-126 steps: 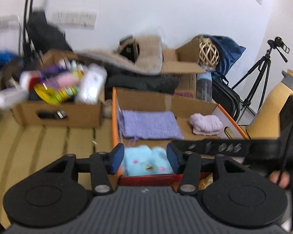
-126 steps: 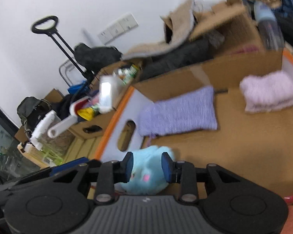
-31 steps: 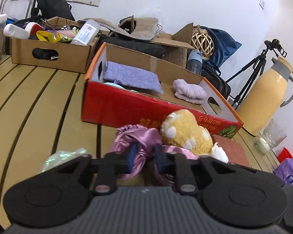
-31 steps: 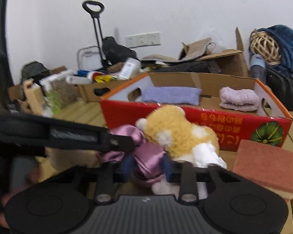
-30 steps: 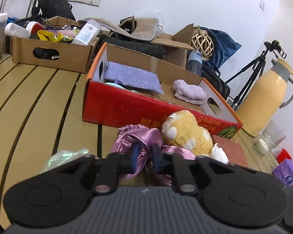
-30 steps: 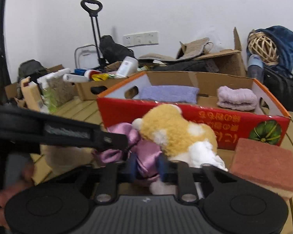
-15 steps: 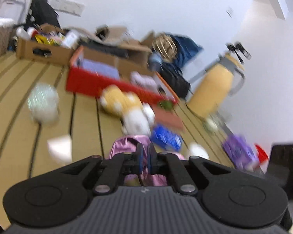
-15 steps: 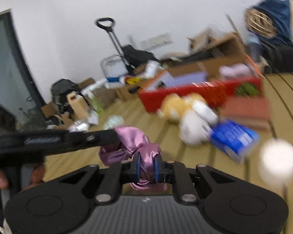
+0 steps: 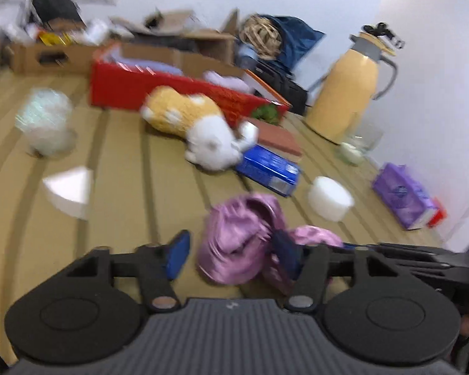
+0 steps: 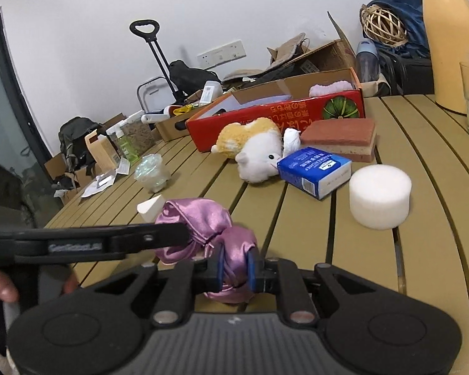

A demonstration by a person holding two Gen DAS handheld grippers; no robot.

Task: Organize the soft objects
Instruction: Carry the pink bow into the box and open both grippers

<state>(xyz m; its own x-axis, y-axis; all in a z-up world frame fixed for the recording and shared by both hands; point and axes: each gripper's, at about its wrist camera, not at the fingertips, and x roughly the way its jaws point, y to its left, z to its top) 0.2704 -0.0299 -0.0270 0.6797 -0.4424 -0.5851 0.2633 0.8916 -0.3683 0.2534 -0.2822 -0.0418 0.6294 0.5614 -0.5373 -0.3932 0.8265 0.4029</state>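
A crumpled purple satin cloth (image 10: 200, 222) hangs low over the slatted table (image 10: 437, 187) near its front. My right gripper (image 10: 235, 265) is shut on one end of it, with fabric bunched between the blue pads. My left gripper (image 9: 231, 254) has its jaws opening. The cloth (image 9: 240, 234) lies between them, against the right pad and clear of the left one. One left finger (image 10: 159, 237) reaches in from the left in the right wrist view. A yellow and white plush toy (image 10: 250, 143) lies in front of the red cardboard box (image 10: 265, 115), which holds folded purple cloths.
On the table lie a blue tissue packet (image 10: 315, 168), a white foam cylinder (image 10: 380, 200), a brick-red sponge (image 10: 340, 134), a white wedge (image 10: 151, 209) and a shiny plastic cup (image 10: 151, 168). A yellow thermos (image 9: 344, 93) and a purple tissue pack (image 9: 403, 197) stand at the right.
Both grippers have carried the purple cloth back from the plush toy and the red box to the near part of the table. The left jaws have parted off the cloth; the right stays shut.
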